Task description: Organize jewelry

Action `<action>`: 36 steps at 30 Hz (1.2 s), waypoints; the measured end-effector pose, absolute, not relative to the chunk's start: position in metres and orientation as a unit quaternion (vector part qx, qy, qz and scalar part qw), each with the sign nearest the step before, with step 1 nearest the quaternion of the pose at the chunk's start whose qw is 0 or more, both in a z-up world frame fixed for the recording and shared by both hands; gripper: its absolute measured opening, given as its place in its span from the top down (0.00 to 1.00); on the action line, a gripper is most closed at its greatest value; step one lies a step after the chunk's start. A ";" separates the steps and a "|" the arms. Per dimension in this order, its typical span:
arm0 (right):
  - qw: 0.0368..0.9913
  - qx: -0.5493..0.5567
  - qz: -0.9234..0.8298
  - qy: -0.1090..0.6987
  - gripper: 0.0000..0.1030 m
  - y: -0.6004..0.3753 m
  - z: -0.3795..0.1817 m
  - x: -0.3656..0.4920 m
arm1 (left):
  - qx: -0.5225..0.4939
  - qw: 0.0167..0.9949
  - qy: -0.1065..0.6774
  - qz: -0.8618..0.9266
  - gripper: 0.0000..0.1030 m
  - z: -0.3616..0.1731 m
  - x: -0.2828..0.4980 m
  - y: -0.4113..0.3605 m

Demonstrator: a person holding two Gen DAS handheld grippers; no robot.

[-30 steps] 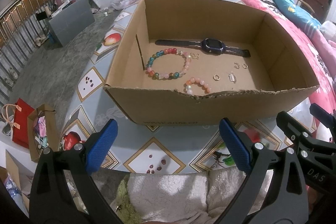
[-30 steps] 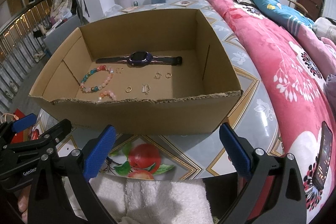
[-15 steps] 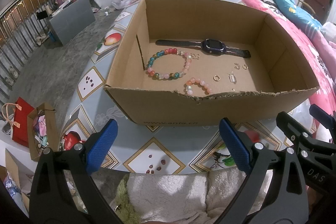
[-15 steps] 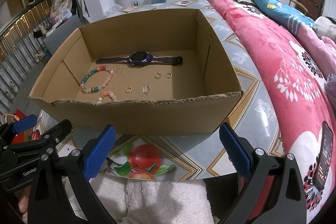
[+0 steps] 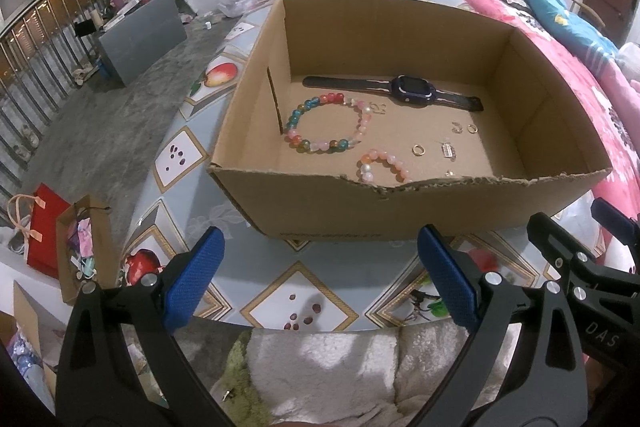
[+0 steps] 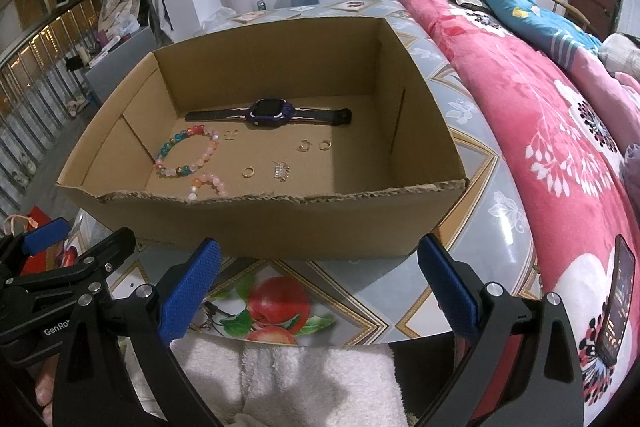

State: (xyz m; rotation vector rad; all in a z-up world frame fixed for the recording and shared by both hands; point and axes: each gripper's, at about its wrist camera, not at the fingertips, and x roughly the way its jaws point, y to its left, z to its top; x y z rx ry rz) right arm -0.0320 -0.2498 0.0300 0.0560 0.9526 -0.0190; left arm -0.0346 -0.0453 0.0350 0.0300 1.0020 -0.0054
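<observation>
— What lies in the cardboard box (image 5: 320, 205)?
— One watch (image 5: 412, 93) at 12 o'clock, two bead bracelets (image 5: 326, 123) at 9, small rings (image 5: 418, 149) at centre; its near wall partly hides them.
— The grippers?
— Left gripper (image 5: 320, 281) and right gripper (image 6: 318, 279), jaws released, empty, before the box on the surface (image 6: 472, 227).

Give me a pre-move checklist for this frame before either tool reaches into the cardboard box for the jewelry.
1. Left tool open and empty: ok, blue pads spread wide, nothing between them.
2. Right tool open and empty: ok.
3. Both tools outside the open brown cardboard box: ok, both sit short of its torn near wall.
4. Large multicoloured bead bracelet free to grasp: ok, lying flat, apart from the dark purple wristwatch.
5. Small pink bead bracelet reachable: cannot tell, the near wall partly hides it.
6. Small gold ring graspable: cannot tell, too small to judge.
</observation>
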 end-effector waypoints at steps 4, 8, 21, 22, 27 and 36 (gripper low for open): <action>0.887 0.026 -0.009 0.462 0.07 -0.247 0.029 -0.032 | 0.014 0.875 0.485 0.002 0.09 0.035 -0.033 -0.042; 0.885 0.026 -0.008 0.464 0.07 -0.248 0.027 -0.031 | 0.013 0.872 0.489 0.004 0.09 0.034 -0.033 -0.042; 0.884 0.027 -0.009 0.466 0.07 -0.249 0.025 -0.030 | 0.009 0.871 0.491 0.000 0.09 0.032 -0.031 -0.043; 0.884 0.027 -0.009 0.466 0.07 -0.249 0.025 -0.030 | 0.009 0.871 0.491 0.000 0.09 0.032 -0.031 -0.043; 0.884 0.026 -0.009 0.466 0.07 -0.249 0.025 -0.030 | 0.008 0.870 0.492 -0.001 0.09 0.032 -0.031 -0.043; 0.884 0.026 -0.009 0.466 0.07 -0.250 0.025 -0.030 | 0.008 0.870 0.493 -0.005 0.09 0.032 -0.030 -0.046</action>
